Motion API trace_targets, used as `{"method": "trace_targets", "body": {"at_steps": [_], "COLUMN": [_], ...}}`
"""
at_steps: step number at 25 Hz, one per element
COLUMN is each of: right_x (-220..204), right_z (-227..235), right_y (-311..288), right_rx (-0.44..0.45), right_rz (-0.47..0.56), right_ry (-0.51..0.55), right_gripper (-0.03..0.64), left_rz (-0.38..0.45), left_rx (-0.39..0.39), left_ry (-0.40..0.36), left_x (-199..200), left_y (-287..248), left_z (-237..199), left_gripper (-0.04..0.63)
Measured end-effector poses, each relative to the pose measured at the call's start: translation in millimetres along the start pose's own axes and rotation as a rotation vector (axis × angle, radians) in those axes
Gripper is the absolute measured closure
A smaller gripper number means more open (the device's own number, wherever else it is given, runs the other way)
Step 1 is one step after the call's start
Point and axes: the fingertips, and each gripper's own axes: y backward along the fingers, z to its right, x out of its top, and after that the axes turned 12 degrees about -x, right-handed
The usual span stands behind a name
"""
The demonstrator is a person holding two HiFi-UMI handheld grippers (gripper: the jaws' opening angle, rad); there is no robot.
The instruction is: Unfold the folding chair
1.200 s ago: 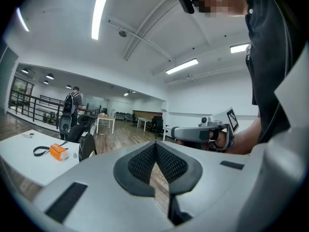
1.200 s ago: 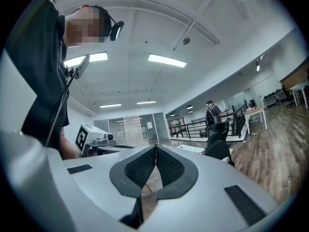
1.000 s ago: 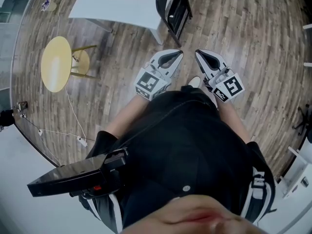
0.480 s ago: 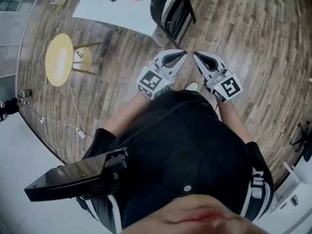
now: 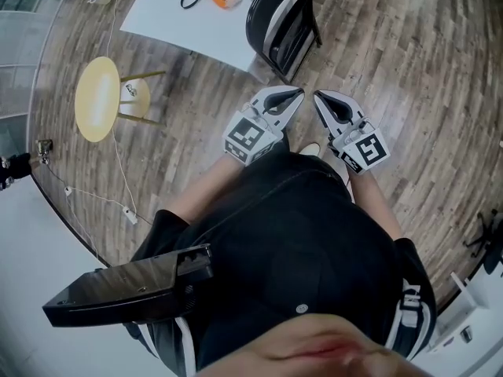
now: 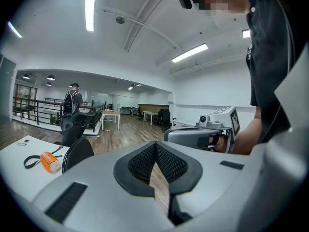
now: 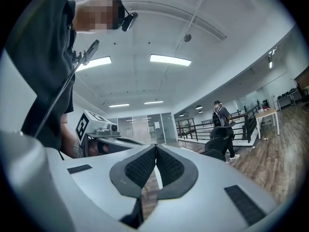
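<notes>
Wood-plank flooring surrounds a white rectangular table (image 5: 177,22); the black metal folding chair (image 5: 281,26) leans folded against its corner. Left gripper (image 5: 295,96) and right gripper (image 5: 319,98) hover near that table, jaws pressed together, empty. The chair looks rigid and fairly heavy, so take the backrest top and seat edge.

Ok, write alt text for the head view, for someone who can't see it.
Looking down, a person holds the left gripper and right gripper, both shut and empty, side by side toward a folded black chair beside a white table on a wood floor. A round yellow stool stands at left.
</notes>
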Motion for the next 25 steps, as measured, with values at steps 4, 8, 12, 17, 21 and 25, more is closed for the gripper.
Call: {"method": "trace_targets", "body": {"at_steps": [4,8,12,17,21,25], "right_x": [0.6,3.7,7.2,9.3,6.0,-1.2], "right_z": [16.9,31.9,45.5,58.8,69.8,79.7], "right_y": [-32.4,-74.3,-119.5,-177.8,-211.6,-230.6], "right_rx": [-0.034,-0.068,-0.093,-0.126,-0.155,-0.187], "right_rz": [-0.015,-0.027,-0.033,-0.038,-0.056,-0.082], "right_ry": [0.007,0.022,0.020,0.033,0.039,0.033], "right_gripper": [0.609,0.609,0.609,0.609,0.609,0.609], "left_rz": [0.008,0.011,0.026,0.041,0.016,-0.054], "left_rx": [-0.032,-0.061,-0.096,-0.113,-0.069,-0.025], "left_ry": [-0.010,-0.027,-0.033,-0.025,-0.013,0.054], "left_x": [3.4,9.8,19.0,25.0,14.9,-12.5], "left_y": [-3.0,-4.5,-5.3,0.8,6.4,3.9], "left_z": [-35.6,-85.1,-132.8,-191.4,-241.9,-296.9], "left_gripper": [0.592,0.592,0.592,0.592,0.591,0.591]}}
